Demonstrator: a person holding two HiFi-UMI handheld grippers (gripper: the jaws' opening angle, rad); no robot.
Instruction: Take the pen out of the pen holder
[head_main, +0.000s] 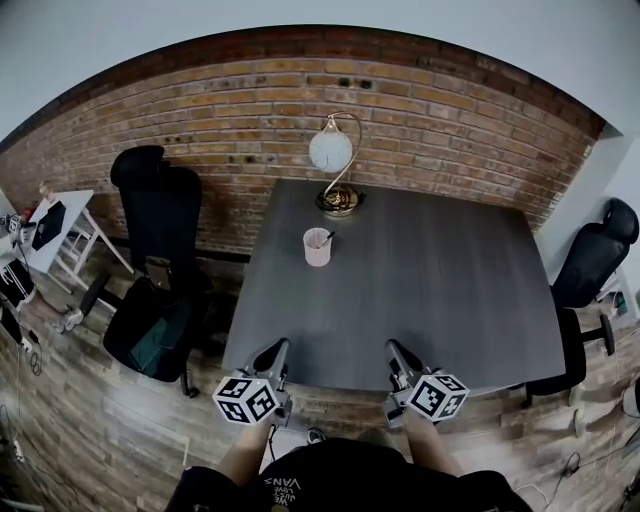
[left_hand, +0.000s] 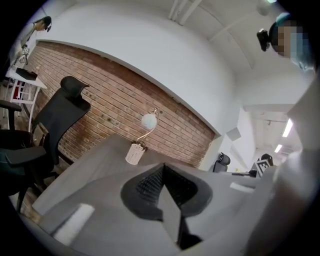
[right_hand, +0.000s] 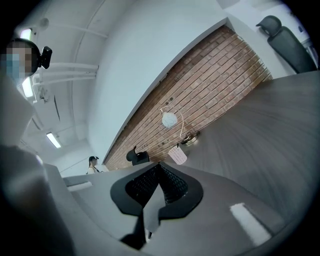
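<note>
Standing on the dark grey table (head_main: 440, 290), the pale pen holder (head_main: 317, 247) has a single dark pen (head_main: 327, 239) in it, which leans against the rim on the side away from the black office chair (head_main: 150, 250). Just behind the pen holder is a desk lamp (head_main: 335, 170) with a white globe and a brass foot, and behind that a brick wall (head_main: 420, 110). Both grippers hover at the table edge farthest from the pen holder, well apart from it. The left gripper (head_main: 273, 356) is clenched on nothing, and the right gripper (head_main: 402, 358) is likewise closed and empty.

Only the head view looks down into the pen holder and shows the pen inside it, and only it shows a second chair (head_main: 595, 255) across the table from the first.

The left gripper view shows the left gripper (left_hand: 162, 168) with its jaws pressed together. The pen holder (left_hand: 134, 153) and lamp (left_hand: 148, 121) stand beyond it, and here the holder's wall looks perforated, but I cannot make out the pen.

The right gripper view shows the right gripper (right_hand: 159, 168) with its jaws meeting. Beyond it are the pen holder (right_hand: 177, 155), with a dark pen (right_hand: 180, 147) tip above its rim, and a distant person (right_hand: 93, 164) whom no other view shows.
</note>
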